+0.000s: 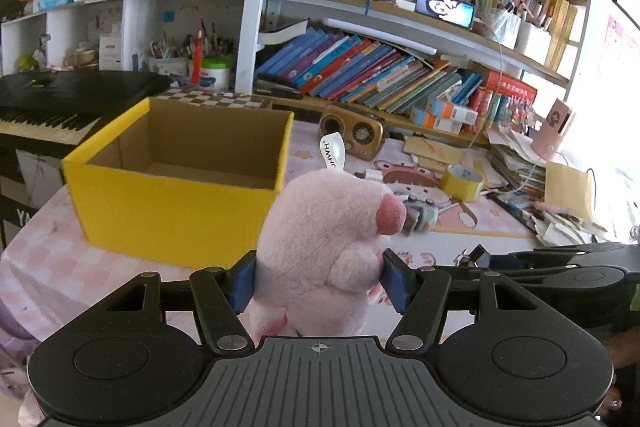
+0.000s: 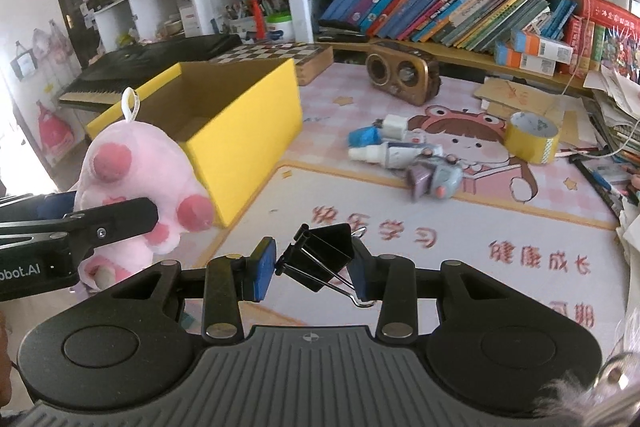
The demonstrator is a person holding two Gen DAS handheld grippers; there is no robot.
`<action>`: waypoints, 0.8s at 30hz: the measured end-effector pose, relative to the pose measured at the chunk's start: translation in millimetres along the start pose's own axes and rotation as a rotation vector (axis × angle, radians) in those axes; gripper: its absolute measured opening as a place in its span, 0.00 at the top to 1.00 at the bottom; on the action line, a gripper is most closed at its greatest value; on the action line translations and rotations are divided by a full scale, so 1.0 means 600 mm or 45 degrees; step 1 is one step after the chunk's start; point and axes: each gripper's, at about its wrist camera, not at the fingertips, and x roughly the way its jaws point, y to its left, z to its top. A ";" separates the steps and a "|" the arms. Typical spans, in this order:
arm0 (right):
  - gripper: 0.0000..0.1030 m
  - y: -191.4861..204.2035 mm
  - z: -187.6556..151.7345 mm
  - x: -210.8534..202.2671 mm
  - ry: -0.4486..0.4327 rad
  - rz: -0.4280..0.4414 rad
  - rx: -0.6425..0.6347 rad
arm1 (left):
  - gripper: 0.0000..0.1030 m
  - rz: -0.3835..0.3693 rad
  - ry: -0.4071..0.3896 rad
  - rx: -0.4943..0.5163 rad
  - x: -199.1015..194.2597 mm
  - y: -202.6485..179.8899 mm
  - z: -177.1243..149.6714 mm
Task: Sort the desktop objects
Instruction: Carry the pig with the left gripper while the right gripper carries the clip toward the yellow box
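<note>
A fluffy pink plush pig toy (image 1: 324,239) is sitting squeezed between the blue pads of the left gripper (image 1: 320,279), raised above the desk just beside the open yellow cardboard box (image 1: 180,163). A black metal binder clip (image 2: 320,251) is lying tilted between the right gripper's (image 2: 310,271) narrowly parted fingers, touching both pads. Farther out on the pink cartoon desk mat (image 2: 460,247), a yellow tape roll (image 2: 531,137) and small white bottles (image 2: 384,151) are lying loose.

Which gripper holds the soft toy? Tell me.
The left gripper: its jaws squeeze the pink plush toy. The right gripper holds a black binder clip instead.
</note>
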 end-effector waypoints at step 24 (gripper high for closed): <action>0.65 0.178 -0.072 -0.016 0.057 0.043 -0.035 | 0.38 0.032 0.002 -0.072 -0.103 0.123 -0.063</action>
